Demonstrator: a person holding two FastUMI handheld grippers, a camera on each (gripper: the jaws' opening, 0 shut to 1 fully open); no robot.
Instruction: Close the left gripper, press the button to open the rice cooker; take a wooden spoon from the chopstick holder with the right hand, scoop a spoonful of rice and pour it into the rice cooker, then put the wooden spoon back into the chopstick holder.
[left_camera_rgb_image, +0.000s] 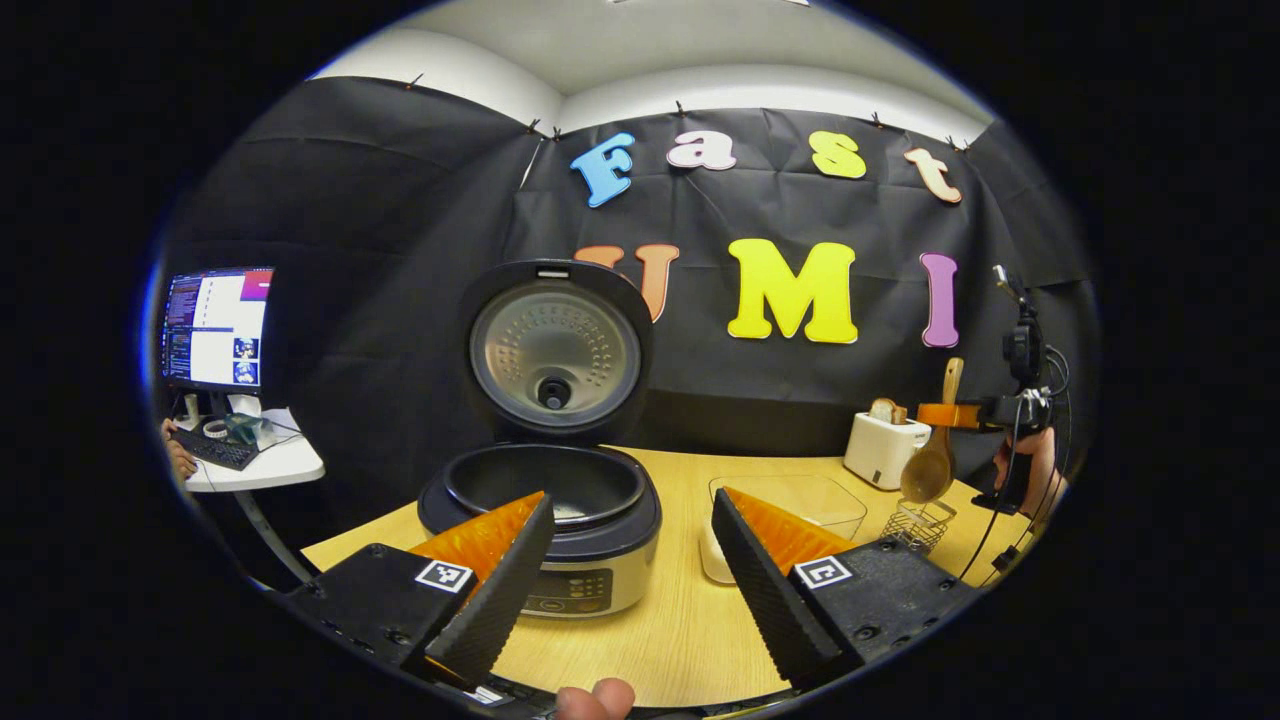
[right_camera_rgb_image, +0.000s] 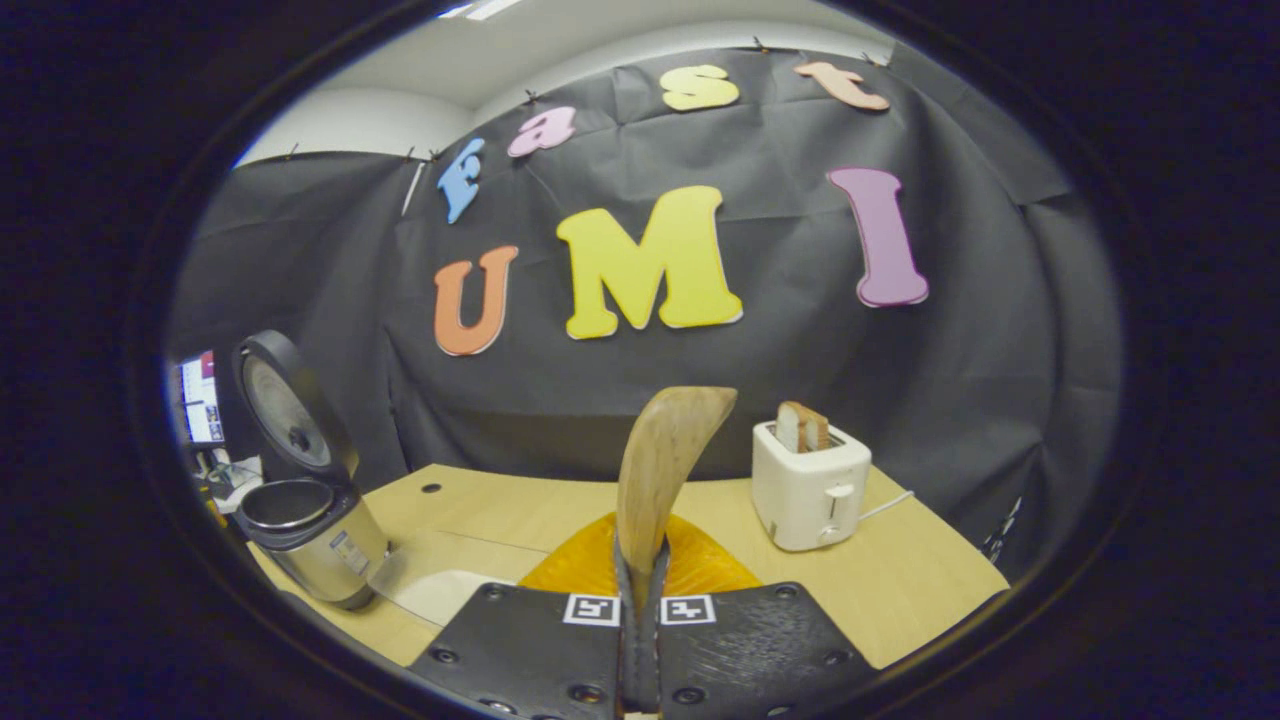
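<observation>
The rice cooker stands on the desk with its lid up and pot bare. Right of the rice cooker, past the clear rice container, the right gripper holds the wooden spoon above the wire chopstick holder, jaws narrow and pinched on the handle. The spoon's long axis runs upright, bowl hanging down. The left gripper hovers in front of the rice cooker, jaws wide and holding nothing. The scoop is likely next: the rice container lies between holder and rice cooker, nearer the right hand.
</observation>
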